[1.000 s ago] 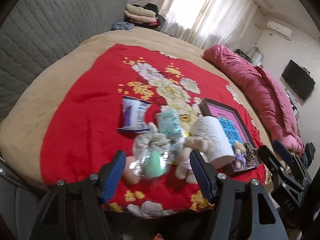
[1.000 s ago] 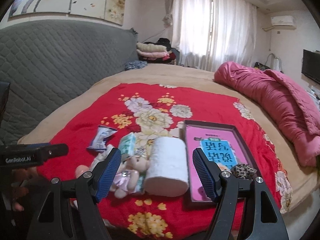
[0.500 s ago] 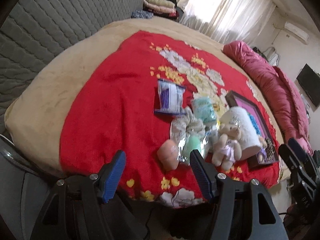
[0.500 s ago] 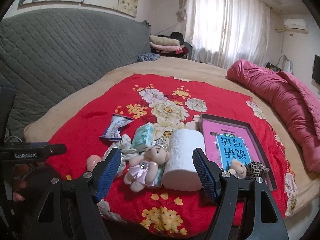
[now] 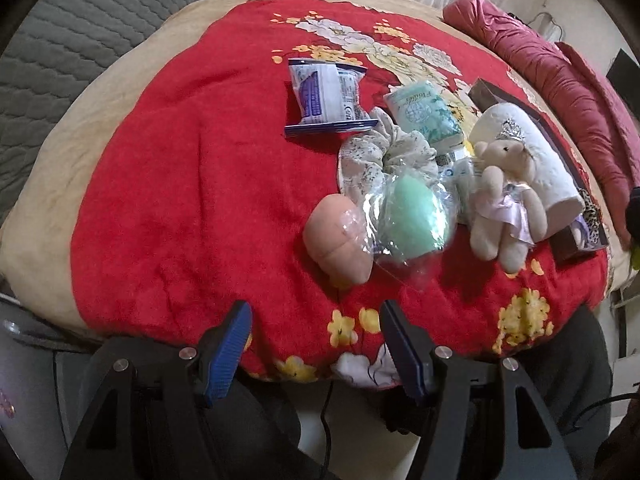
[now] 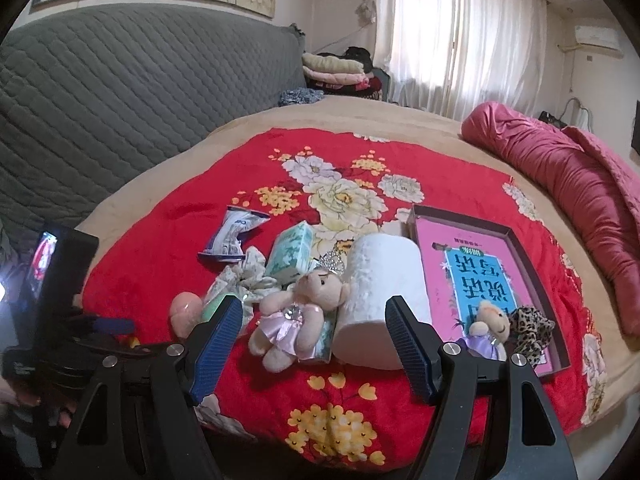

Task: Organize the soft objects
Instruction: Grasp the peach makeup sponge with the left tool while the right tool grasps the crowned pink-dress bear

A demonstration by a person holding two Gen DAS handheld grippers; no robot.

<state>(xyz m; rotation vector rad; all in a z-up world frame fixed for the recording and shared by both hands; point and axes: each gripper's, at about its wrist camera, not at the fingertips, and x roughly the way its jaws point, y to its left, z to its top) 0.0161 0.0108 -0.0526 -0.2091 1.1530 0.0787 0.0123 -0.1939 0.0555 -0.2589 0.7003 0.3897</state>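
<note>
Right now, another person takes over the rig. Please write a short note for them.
Left tongs: open, empty, at the near bed edge.
Right tongs: open, empty, facing the big bear and paper roll.
In the box: small bear, leopard scrunchie.
On the blanket: tissue pack, floral scrunchie, green sponge, pink sponge, wipes packet.

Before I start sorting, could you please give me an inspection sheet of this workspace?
Surface: red floral blanket over a tan bed cover.
Job's things: crowned bear beside the paper roll; pink sponge; bagged green sponge; scrunchie; tissue pack; wipes packet.
Clutter: tray holding a small bear and leopard scrunchie.
Grippers: left gripper and right gripper open, empty.
Cables: one below the bed edge.
Surroundings: grey headboard, pink quilt, curtains.
</note>
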